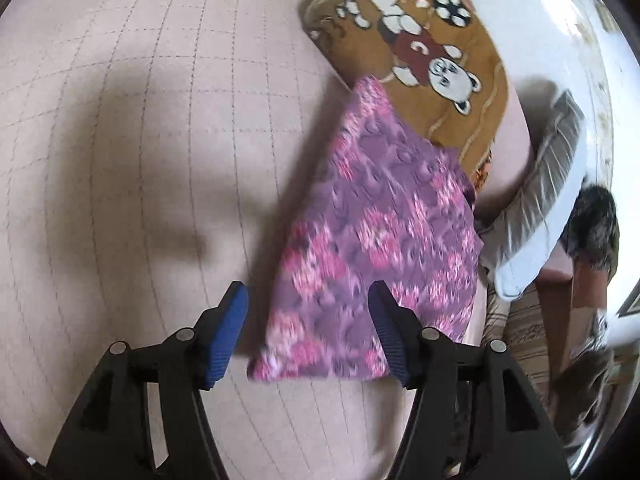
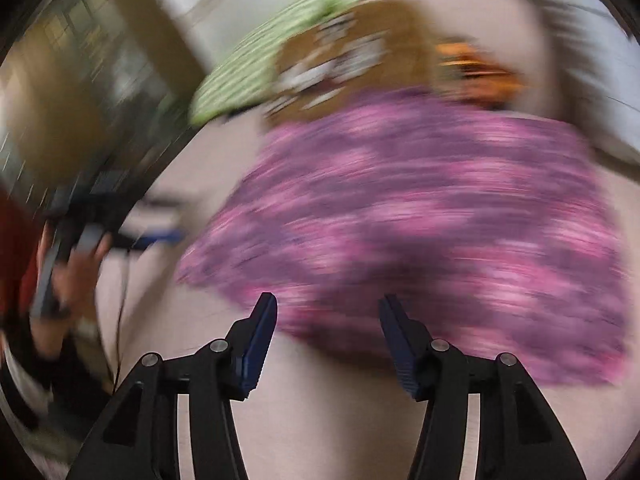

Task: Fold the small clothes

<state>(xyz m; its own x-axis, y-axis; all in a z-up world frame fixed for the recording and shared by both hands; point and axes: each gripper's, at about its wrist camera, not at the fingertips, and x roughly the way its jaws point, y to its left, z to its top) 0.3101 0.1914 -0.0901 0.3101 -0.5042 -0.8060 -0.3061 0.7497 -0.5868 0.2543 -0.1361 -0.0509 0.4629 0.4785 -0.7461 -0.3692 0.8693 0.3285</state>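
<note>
Both of my grippers stand with their jaws apart and nothing between the blue pads. My left gripper [image 1: 308, 300] hovers over the near end of the purple floral garment [image 1: 380, 240], which lies flat on the pale pink quilted bedcover [image 1: 140, 120]; its right pad [image 1: 386, 332] sits in front of the cloth in the picture, while its left pad [image 1: 228, 332] is over bare cover just beside the cloth's edge. Whether either pad touches the fabric I cannot tell. The garment's far end reaches up to a brown cushion with a cartoon bear [image 1: 420, 52], and beside it on the right lies a grey and white folded cloth [image 1: 540, 200].

From my right wrist the view is badly smeared. My right gripper [image 2: 328, 320] is over the near edge of the same purple floral garment [image 2: 420, 220], spread wide across the pink bedcover [image 2: 328, 420]. Beyond it I make out the brown cushion [image 2: 360, 48], a green striped cloth [image 2: 256, 72] to its left and something orange [image 2: 476, 68] to its right. At the left edge my left hand [image 2: 68, 276] grips the handle of the other tool.
</note>
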